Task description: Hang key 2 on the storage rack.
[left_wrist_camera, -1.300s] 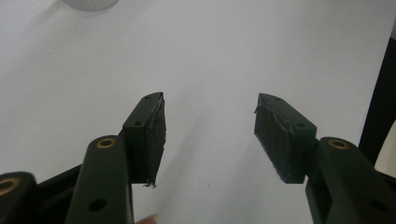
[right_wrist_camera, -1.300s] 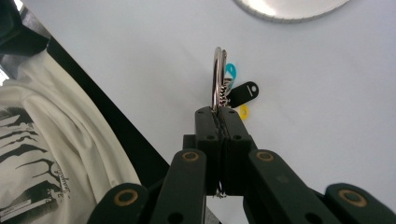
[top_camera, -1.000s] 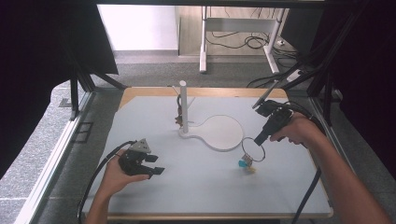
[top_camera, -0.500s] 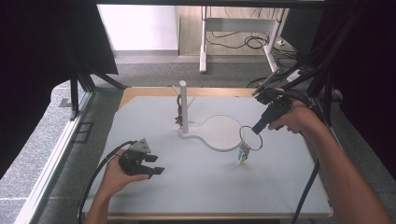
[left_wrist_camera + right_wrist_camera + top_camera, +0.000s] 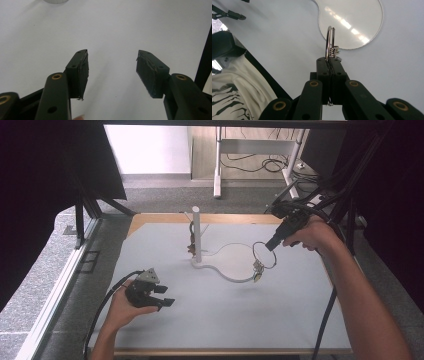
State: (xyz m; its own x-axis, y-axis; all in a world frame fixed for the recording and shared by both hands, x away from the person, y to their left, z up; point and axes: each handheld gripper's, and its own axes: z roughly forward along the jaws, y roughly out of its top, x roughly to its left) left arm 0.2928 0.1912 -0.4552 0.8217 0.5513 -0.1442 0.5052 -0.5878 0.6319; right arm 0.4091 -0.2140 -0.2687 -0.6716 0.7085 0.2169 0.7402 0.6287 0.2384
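Observation:
My right gripper (image 5: pixel 270 246) is shut on a metal ring (image 5: pixel 264 255), holding it in the air over the right edge of a white stand base (image 5: pixel 232 265). A small charm (image 5: pixel 258 271) dangles from the ring's lower side. In the right gripper view the ring (image 5: pixel 329 42) rises edge-on from my closed jaws, with the round base (image 5: pixel 352 22) beyond it. A white upright post (image 5: pixel 196 234) stands at the base's left end, with a small dark item (image 5: pixel 192 247) hanging beside it. My left gripper (image 5: pixel 167 296) rests open at the front left of the table, nothing between its pads (image 5: pixel 82 72).
The pale grey table top (image 5: pixel 225 315) has a wooden far edge (image 5: pixel 165 217). Black frame bars and cables (image 5: pixel 330 195) crowd the far right behind my right hand. A desk leg and floor cables (image 5: pixel 218 170) lie beyond the table.
My right gripper has lifted the ring and its charm off the table and carried it up and back toward the stand base. The left gripper has stayed put.

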